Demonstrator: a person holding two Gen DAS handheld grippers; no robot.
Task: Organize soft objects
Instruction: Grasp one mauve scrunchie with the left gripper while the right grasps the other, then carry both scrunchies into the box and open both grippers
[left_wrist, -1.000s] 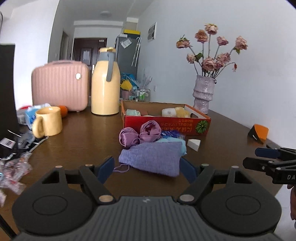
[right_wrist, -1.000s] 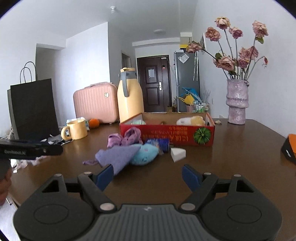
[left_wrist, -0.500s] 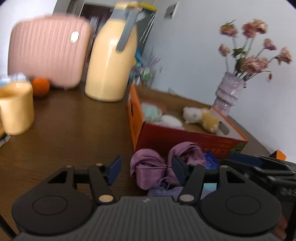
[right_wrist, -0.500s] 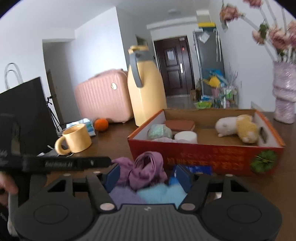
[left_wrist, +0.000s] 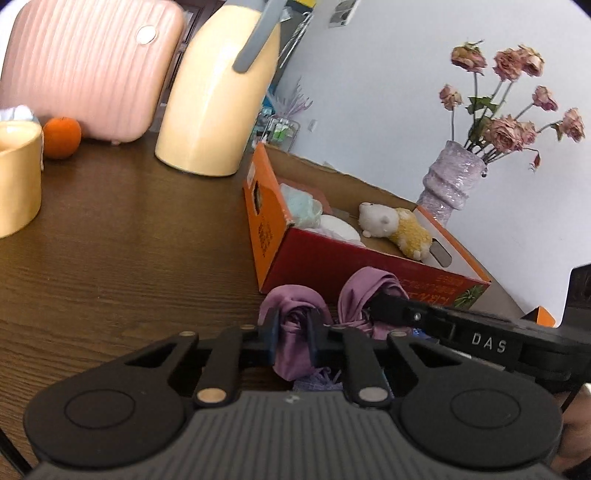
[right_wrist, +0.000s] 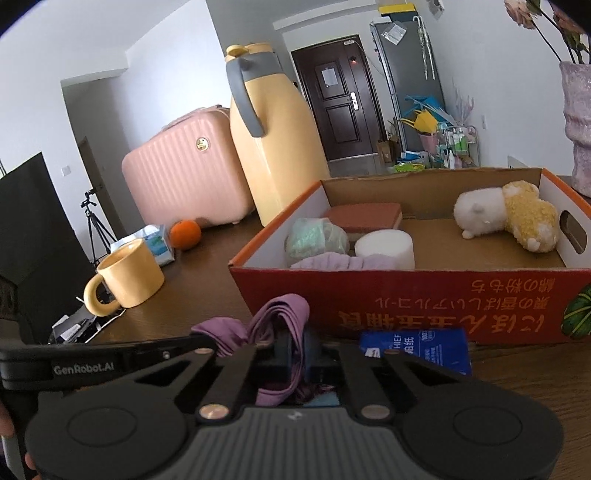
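Pinching the purple cloth low in the frame with my left gripper and right gripper; some toys fill the box, more wait outside.

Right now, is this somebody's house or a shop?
Most likely somebody's home, a flat. There's a wooden table with a mug and a vase of flowers, a fridge beside the front door, and a pink suitcase.
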